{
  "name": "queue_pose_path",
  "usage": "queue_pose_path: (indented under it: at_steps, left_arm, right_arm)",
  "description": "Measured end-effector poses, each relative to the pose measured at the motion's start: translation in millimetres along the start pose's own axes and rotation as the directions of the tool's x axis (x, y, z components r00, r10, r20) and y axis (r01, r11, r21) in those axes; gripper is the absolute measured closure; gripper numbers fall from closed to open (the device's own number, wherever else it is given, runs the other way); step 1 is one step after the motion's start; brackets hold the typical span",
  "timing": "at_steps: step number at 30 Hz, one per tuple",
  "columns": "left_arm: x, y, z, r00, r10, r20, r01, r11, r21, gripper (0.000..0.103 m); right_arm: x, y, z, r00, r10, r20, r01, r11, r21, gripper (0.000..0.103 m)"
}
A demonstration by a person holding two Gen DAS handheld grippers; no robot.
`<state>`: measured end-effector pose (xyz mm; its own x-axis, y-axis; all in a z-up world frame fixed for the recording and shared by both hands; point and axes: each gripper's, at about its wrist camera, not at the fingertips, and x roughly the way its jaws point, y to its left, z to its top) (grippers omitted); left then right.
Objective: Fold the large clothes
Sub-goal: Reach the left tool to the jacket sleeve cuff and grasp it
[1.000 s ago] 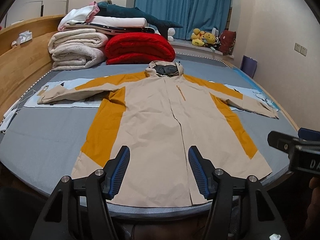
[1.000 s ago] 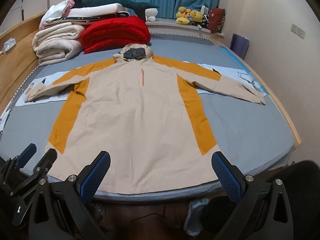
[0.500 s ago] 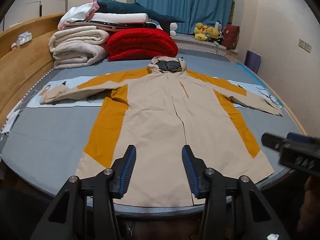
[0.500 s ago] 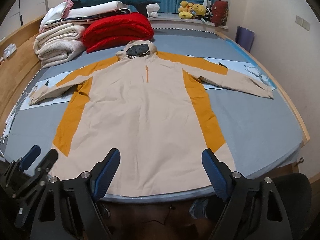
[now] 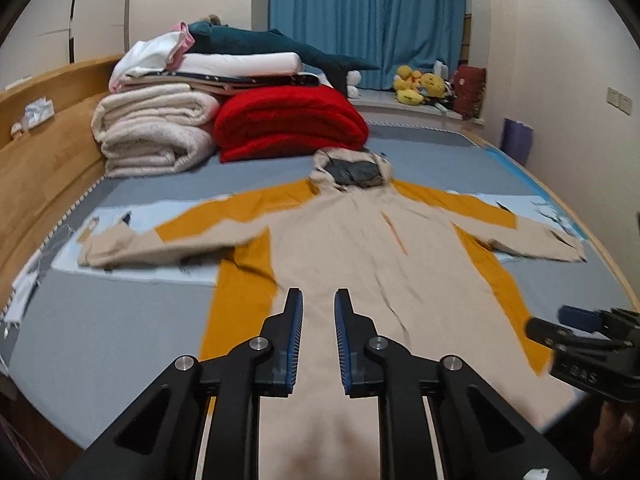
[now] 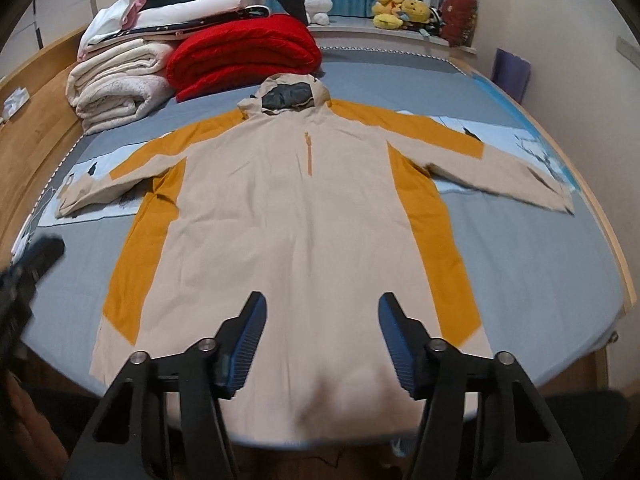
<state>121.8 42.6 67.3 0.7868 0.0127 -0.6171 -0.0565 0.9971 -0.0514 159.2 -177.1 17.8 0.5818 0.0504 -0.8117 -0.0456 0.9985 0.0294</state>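
Both claws closing, empty, above jacket [image 6: 304, 248] spread flat on bed [image 6: 540, 272].

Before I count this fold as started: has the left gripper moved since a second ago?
Yes. The left gripper has advanced over the jacket toward the red blanket, which looms larger. Its jaws have just been closing, with nothing between them.

Folded red blanket [image 6: 240, 56], cream blankets [image 6: 116, 84], yellow plush toys [image 6: 394, 8], blue curtain [image 5: 368, 20]
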Motion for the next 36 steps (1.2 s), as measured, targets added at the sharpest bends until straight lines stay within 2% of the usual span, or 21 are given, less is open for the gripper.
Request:
queue_pose_path:
  at_steps: [10, 16, 21, 24, 26, 28, 30, 32, 36]
  left_arm:
    - [88.4, 74.1, 62.1, 0.998, 0.067, 0.006, -0.067, 0.996, -0.060, 0.088]
    - [135.7, 114.6, 65.8, 0.992, 0.121, -0.028, -0.123, 0.988, -0.088, 0.087]
    - [179.7, 166.8, 51.8, 0.979, 0.179, -0.094, -0.192, 0.969, -0.155, 0.080]
    - [206.9, 222.3, 35.4, 0.959, 0.230, -0.167, -0.269, 0.924, -0.272, 0.078]
    - [221.9, 259.6, 29.2, 0.943, 0.246, -0.225, -0.313, 0.884, -0.346, 0.078]
    - [231.0, 293.2, 24.4, 0.929, 0.274, -0.249, -0.355, 0.847, -0.396, 0.076]
    - [235.7, 320.9, 21.0, 0.922, 0.287, -0.258, -0.377, 0.816, -0.438, 0.071]
    - [241.3, 354.4, 16.0, 0.916, 0.296, -0.271, -0.396, 0.776, -0.491, 0.060]
    - [251.9, 413.6, 0.9, 0.910, 0.297, -0.288, -0.413, 0.705, -0.577, 0.051]
  right_arm:
    - [43.2, 19.1, 79.2, 0.998, -0.027, 0.055, 0.031, 0.997, -0.069, 0.050]
    - [76.6, 33.8, 118.9, 0.995, -0.029, 0.096, 0.038, 0.994, -0.102, 0.049]
    - [112.4, 40.5, 134.0, 0.995, 0.063, 0.083, -0.055, 0.994, -0.099, 0.049]
    - [127.6, 41.7, 139.3, 0.989, 0.135, 0.053, -0.130, 0.988, -0.088, 0.048]
    - [133.2, 45.4, 143.7, 0.985, 0.163, 0.057, -0.157, 0.983, -0.094, 0.041]
    - [140.6, 49.3, 149.2, 0.982, 0.180, 0.065, -0.171, 0.979, -0.114, 0.028]
    - [149.9, 52.8, 153.7, 0.983, 0.169, 0.069, -0.158, 0.978, -0.139, 0.026]
    - [161.5, 55.0, 158.5, 0.988, 0.140, 0.066, -0.129, 0.979, -0.159, 0.026]
    - [188.1, 45.2, 165.1, 0.996, 0.090, 0.015, -0.088, 0.990, -0.107, 0.026]
